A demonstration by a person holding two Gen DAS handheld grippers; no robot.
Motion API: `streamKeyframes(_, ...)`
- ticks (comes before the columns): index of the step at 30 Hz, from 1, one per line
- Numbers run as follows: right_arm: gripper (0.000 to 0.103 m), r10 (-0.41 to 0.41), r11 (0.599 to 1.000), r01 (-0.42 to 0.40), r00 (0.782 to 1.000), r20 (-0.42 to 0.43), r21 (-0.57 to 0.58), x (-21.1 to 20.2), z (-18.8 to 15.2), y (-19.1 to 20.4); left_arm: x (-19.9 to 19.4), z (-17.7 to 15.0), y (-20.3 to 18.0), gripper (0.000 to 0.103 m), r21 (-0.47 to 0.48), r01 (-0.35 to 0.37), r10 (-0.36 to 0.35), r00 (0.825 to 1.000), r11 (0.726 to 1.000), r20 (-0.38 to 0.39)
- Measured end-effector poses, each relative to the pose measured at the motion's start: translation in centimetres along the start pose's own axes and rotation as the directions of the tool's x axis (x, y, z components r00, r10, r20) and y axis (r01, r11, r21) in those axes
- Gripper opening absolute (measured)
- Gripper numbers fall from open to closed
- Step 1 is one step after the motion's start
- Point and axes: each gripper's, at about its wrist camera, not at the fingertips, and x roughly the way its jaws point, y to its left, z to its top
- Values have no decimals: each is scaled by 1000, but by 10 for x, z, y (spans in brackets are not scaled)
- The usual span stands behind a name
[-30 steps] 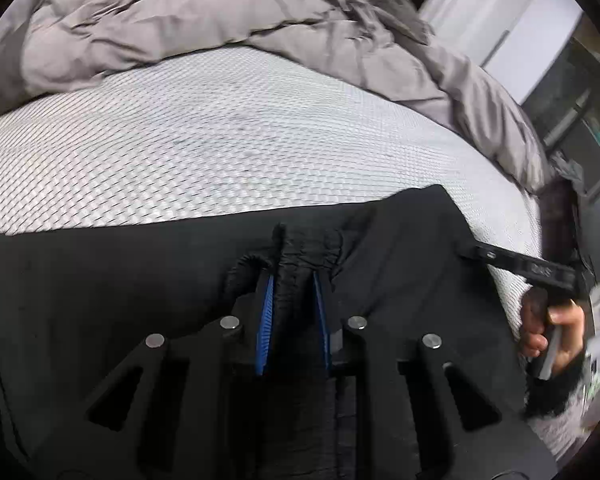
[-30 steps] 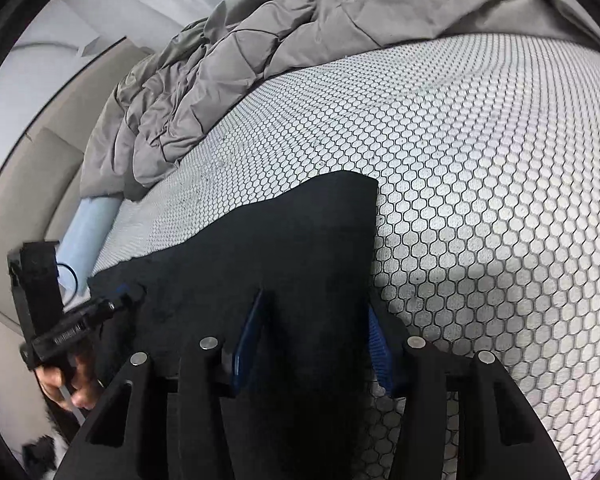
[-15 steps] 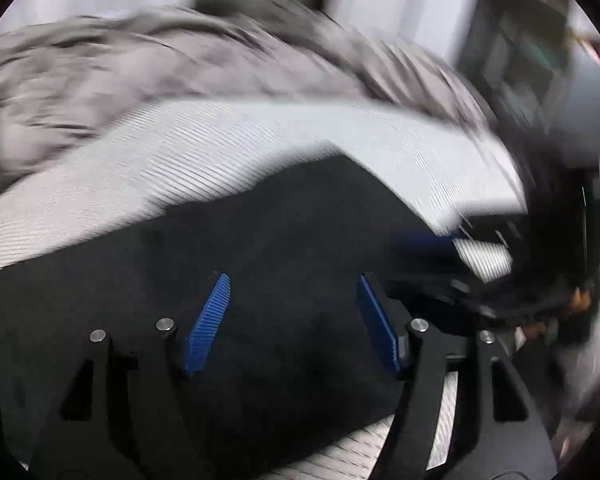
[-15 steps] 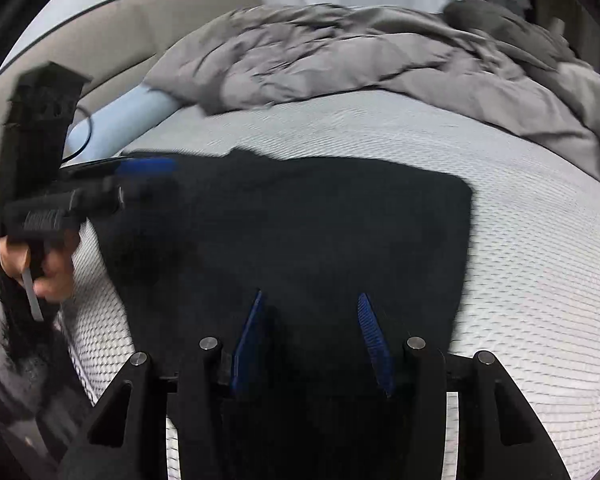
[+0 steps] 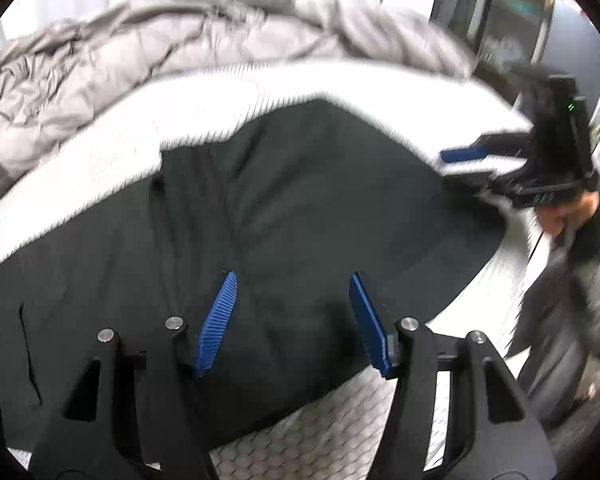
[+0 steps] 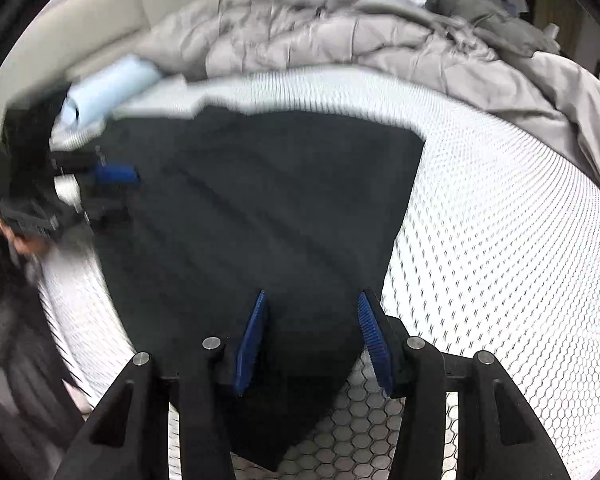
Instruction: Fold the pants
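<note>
The black pants (image 6: 260, 216), spread flat on the bed (image 6: 500, 248), are judged soft and limp, best pinched at a doubled edge or corner, while the left tool (image 5: 292, 320), just closed slightly, and right tool (image 6: 312, 340) are held spread, pinching nothing.

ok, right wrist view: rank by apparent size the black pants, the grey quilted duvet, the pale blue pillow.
1. Black pants, filling the middle of the frame.
2. Grey quilted duvet. It lies farther from the camera and runs out of frame, so first and second place are unsure.
3. Pale blue pillow, clearly smallest as seen.
</note>
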Motion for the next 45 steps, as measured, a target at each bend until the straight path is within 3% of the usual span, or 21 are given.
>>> streamKeyframes(2,49,30,999,-31,998,63,18,-2,15,9,9,15,-3,56,-30,26,-26,1000,999,15)
streamKeyframes(4,49,24,1000,-23,997,69,-5,11,29,22,30,25,-7,56,-53,22,-23,999,998,-24)
streamKeyframes(8,49,-28,997,26,999,-29,-66,64,48,38,64,29,3,55,-88,33,-42,995,996,-96)
streamKeyframes(10,48,-102,989,93,991,-81,-112,80,39,32,61,23,8,53,-94,58,-67,993,994,-97)
streamKeyframes(12,48,-100,993,94,991,-94,-66,72,32,13,48,14,16,52,-106,70,-80,993,992,-90)
streamKeyframes(14,48,-182,983,180,979,-87,-34,59,31,-2,41,11,19,52,-113,29,-40,995,993,-95)
streamKeyframes(16,48,-199,980,199,976,-83,-16,50,27,-12,31,13,17,52,-99,-31,21,995,995,-97)
streamKeyframes(19,48,-144,989,144,990,-13,15,29,33,-14,9,26,12,52,-97,-5,7,1000,995,18)
streamKeyframes(21,49,-92,996,92,995,36,-16,23,45,-3,11,41,8,57,-85,-15,19,999,996,48)
streamKeyframes(23,49,-87,995,89,996,30,-52,36,63,8,33,56,3,57,-45,-30,31,999,999,14)
streamKeyframes(25,49,-41,999,41,999,3,-35,59,78,11,68,63,8,57,-33,-24,21,997,999,-71)
streamKeyframes(27,49,-30,999,29,999,-28,-35,80,83,12,89,61,24,43,-71,-26,17,992,997,-125)
streamKeyframes(30,48,-156,982,144,983,-92,-124,103,70,11,88,58,46,23,-134,27,-42,993,991,-109)
streamKeyframes(31,48,-167,981,158,983,-79,-111,100,65,1,84,57,52,23,-153,40,-56,993,987,-104)
streamKeyframes(33,48,-158,987,156,983,-90,-25,88,62,-22,80,55,57,23,-165,53,-69,993,985,-95)
streamKeyframes(37,48,-189,978,194,979,-69,72,66,55,-52,61,51,48,24,-142,-10,-1,997,990,-80)
streamKeyframes(39,48,-164,981,166,986,-30,99,50,54,-52,46,56,40,26,-132,-30,28,999,991,-20)
streamKeyframes(40,48,-160,982,159,987,-5,102,46,57,-50,42,63,34,29,-130,-29,31,999,991,18)
streamKeyframes(42,48,-141,986,134,988,63,102,33,68,-40,42,73,28,46,-126,-44,50,998,991,48)
streamKeyframes(45,49,-89,992,80,992,90,96,46,89,-19,73,89,25,47,-112,-133,131,991,985,-25)
